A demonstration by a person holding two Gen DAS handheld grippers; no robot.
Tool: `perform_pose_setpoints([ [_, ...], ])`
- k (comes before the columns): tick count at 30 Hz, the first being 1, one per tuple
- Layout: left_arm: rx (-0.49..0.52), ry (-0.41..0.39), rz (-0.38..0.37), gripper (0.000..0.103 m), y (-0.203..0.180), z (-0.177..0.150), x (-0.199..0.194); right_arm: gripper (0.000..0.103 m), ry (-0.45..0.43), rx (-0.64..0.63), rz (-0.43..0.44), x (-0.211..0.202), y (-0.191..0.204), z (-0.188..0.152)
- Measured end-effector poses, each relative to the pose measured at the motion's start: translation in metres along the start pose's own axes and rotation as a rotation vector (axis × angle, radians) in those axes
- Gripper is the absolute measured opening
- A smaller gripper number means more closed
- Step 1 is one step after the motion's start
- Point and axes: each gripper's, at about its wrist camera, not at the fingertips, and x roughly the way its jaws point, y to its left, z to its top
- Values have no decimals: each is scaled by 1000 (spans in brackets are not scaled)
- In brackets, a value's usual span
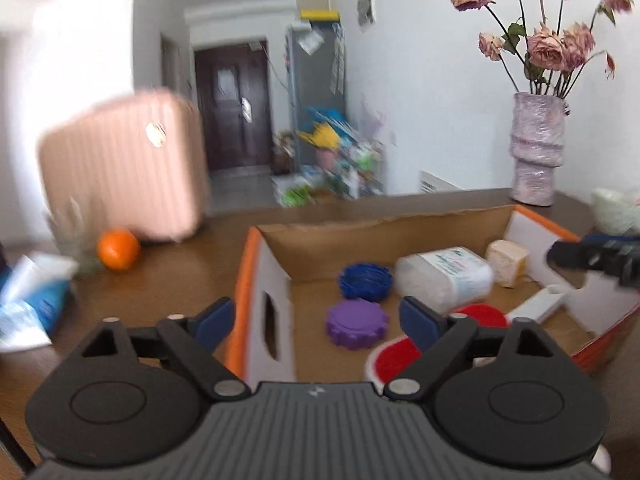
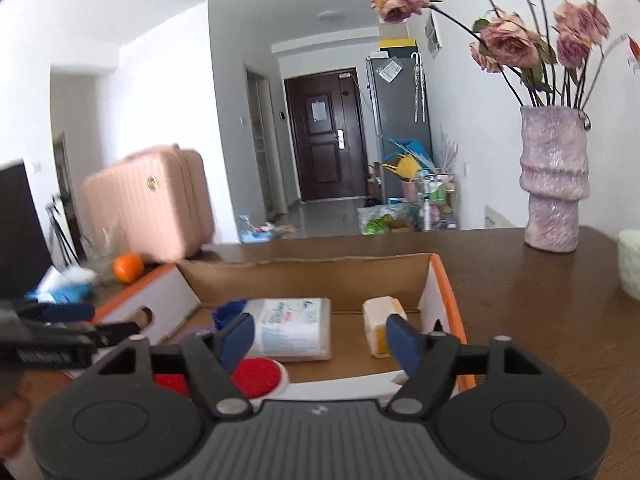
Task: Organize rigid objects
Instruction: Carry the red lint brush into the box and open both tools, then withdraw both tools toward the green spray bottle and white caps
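Note:
An open cardboard box (image 1: 256, 280) with orange edges sits on the brown table. It holds a blue gear-shaped lid (image 1: 365, 282), a purple gear-shaped lid (image 1: 356, 324), a white plastic tub (image 1: 444, 276), a cream block (image 1: 507, 261), a red-and-white round dish (image 1: 394, 358) and a white bar (image 1: 538, 304). My left gripper (image 1: 318, 320) is open and empty above the box's near left corner. My right gripper (image 2: 318, 338) is open and empty over the box's near edge (image 2: 340, 386), facing the tub (image 2: 294, 328) and the cream block (image 2: 378, 322). The right gripper also shows in the left wrist view (image 1: 592, 258).
An orange (image 1: 118, 249) and blue-white packets (image 1: 32, 300) lie on the table left of the box. A pink suitcase (image 1: 120, 168) stands behind them. A pink vase (image 2: 554, 180) of dried roses stands at the back right, and a pale bowl (image 2: 630, 264) sits at the right edge.

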Motion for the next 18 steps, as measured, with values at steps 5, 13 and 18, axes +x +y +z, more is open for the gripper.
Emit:
perform_pose_setpoints([
  [5,-3,-36,29,96,-1,-7,-32,77,-22,62,28,-27,-3,-8],
  [13,-32,-69,20,102,-5,-26,-115,84,-22,-76,60,-111,32,-40],
  [18,-74,-16,-50,103,-12,-52,-155,85,-11,-152,69,-155,51,-64],
])
